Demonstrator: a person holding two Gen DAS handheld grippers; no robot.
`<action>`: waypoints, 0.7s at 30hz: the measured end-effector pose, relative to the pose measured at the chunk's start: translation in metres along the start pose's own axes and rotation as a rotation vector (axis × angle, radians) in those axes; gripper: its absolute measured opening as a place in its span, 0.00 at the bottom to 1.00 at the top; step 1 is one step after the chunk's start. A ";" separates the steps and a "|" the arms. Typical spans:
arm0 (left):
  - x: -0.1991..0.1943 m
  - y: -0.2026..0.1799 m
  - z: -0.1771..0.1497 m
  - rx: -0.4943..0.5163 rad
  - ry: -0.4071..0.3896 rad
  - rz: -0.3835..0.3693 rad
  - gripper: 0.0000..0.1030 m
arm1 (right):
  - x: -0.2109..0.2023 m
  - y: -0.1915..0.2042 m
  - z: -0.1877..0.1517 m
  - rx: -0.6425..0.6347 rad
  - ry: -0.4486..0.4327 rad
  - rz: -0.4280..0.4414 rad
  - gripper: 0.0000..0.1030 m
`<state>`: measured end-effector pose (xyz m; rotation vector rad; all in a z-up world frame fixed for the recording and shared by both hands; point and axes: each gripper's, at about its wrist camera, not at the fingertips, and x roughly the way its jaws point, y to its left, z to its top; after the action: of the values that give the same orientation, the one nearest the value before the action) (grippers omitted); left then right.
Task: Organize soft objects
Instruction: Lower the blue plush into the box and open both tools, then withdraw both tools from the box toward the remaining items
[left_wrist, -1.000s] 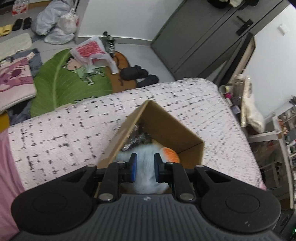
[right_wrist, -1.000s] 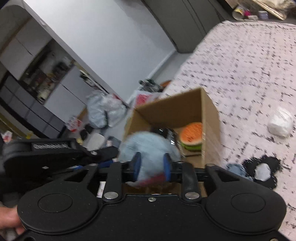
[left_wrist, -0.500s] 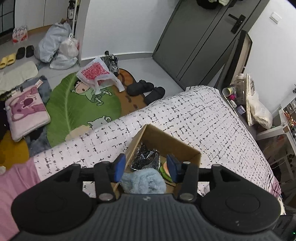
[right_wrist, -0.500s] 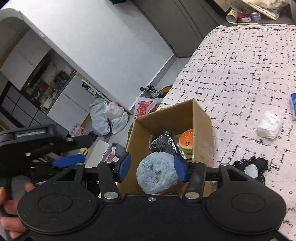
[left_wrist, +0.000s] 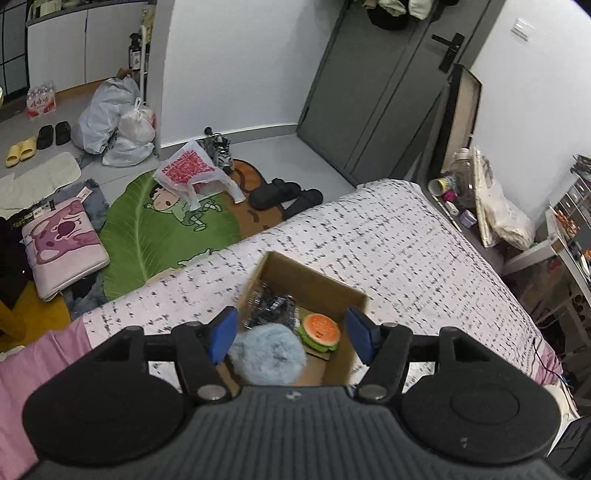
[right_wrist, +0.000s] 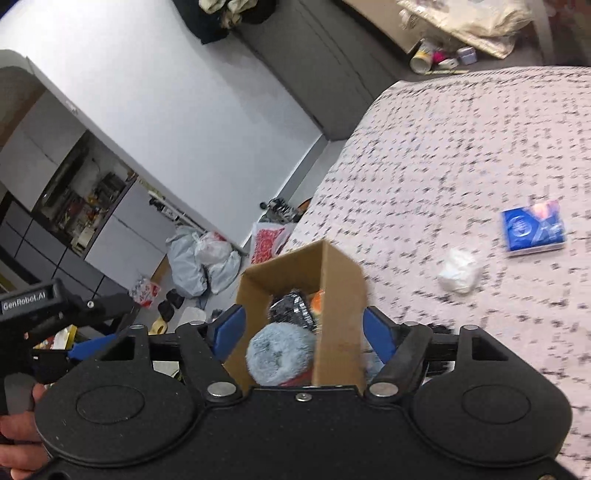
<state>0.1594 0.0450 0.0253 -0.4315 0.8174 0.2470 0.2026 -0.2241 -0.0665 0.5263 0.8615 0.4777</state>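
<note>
An open cardboard box (left_wrist: 334, 288) stands on the speckled bed. Inside lie a fluffy light-blue plush (left_wrist: 267, 354), a burger-shaped soft toy (left_wrist: 320, 330) and a black crinkly packet (left_wrist: 271, 306). My left gripper (left_wrist: 291, 334) is open and empty, raised above the box. My right gripper (right_wrist: 308, 336) is also open and empty above the box (right_wrist: 336, 306), with the blue plush (right_wrist: 279, 354) below it. On the bed to the right lie a white crumpled soft lump (right_wrist: 458, 275) and a blue packet (right_wrist: 533, 229).
The left gripper's body (right_wrist: 55, 314) shows at the far left of the right wrist view. Beyond the bed's edge the floor holds a green rug (left_wrist: 155, 229), black slippers (left_wrist: 284, 194), plastic bags (left_wrist: 118, 125) and a pink cushion (left_wrist: 62, 243). A cluttered side table (left_wrist: 480, 199) stands at the bed's far right.
Both grippers opened and let go of the blue plush, which dropped into the box. Both grippers then rose away from the box.
</note>
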 end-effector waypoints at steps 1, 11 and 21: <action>-0.002 -0.007 -0.003 0.006 0.000 -0.005 0.61 | -0.005 -0.004 0.002 0.004 -0.006 -0.004 0.68; -0.005 -0.061 -0.045 0.054 0.007 -0.028 0.62 | -0.044 -0.046 0.012 0.012 -0.038 -0.033 0.73; 0.009 -0.100 -0.079 0.067 0.028 -0.001 0.62 | -0.064 -0.087 0.021 0.054 -0.067 -0.037 0.78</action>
<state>0.1512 -0.0794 -0.0014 -0.3736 0.8506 0.2126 0.1991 -0.3342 -0.0713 0.5715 0.8207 0.4019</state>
